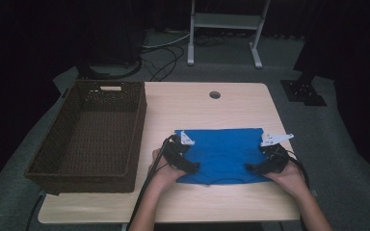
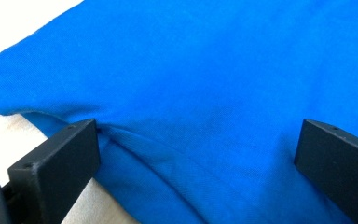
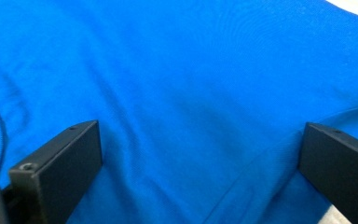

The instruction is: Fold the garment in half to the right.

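Note:
A folded blue cloth lies flat on the wooden table, near its front edge. My left gripper rests on the cloth's left front part, held by a hand. It stands open, jaws wide apart over the blue cloth, the left jaw at a fold near the cloth's edge. My right gripper rests on the cloth's right front part. It too stands open, with the blue cloth spread between its jaws.
A dark brown wicker basket stands along the table's left side, nothing visible inside. A round hole sits in the table's far middle. A white metal frame stands on the floor behind.

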A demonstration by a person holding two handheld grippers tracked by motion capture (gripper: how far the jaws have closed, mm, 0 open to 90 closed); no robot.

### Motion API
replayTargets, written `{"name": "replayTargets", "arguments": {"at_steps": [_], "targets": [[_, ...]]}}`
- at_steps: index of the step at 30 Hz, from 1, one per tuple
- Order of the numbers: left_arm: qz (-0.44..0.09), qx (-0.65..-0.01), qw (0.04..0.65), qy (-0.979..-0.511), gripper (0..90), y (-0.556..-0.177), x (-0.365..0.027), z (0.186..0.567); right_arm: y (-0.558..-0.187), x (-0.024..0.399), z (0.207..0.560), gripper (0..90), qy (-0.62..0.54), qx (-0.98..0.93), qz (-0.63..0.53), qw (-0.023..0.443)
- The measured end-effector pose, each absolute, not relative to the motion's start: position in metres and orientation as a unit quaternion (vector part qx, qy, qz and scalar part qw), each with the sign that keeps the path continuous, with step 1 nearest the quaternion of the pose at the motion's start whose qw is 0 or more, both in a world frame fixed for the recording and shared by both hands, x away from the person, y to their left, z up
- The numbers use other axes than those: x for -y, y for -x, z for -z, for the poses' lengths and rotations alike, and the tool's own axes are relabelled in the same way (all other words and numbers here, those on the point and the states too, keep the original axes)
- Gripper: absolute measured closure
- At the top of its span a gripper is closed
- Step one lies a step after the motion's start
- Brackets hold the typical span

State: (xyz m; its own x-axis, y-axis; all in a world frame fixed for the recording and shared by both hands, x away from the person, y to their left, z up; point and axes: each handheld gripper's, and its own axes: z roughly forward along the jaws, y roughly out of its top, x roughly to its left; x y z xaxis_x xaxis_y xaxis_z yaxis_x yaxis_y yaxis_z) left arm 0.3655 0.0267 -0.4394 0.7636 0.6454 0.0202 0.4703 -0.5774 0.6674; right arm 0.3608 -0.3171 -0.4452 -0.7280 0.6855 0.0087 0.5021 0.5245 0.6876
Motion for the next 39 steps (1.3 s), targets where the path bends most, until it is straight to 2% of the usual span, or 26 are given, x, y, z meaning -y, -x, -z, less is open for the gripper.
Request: {"name": "replayTargets", "arguments": {"at_steps": [39], "targets": [[-0.124,-0.313,0.32,-0.886,0.0,-0.312,-0.047,0.438,-0.294,0.295,0.445,0.0,-0.354,-0.86,-0.342,0.133]]}}
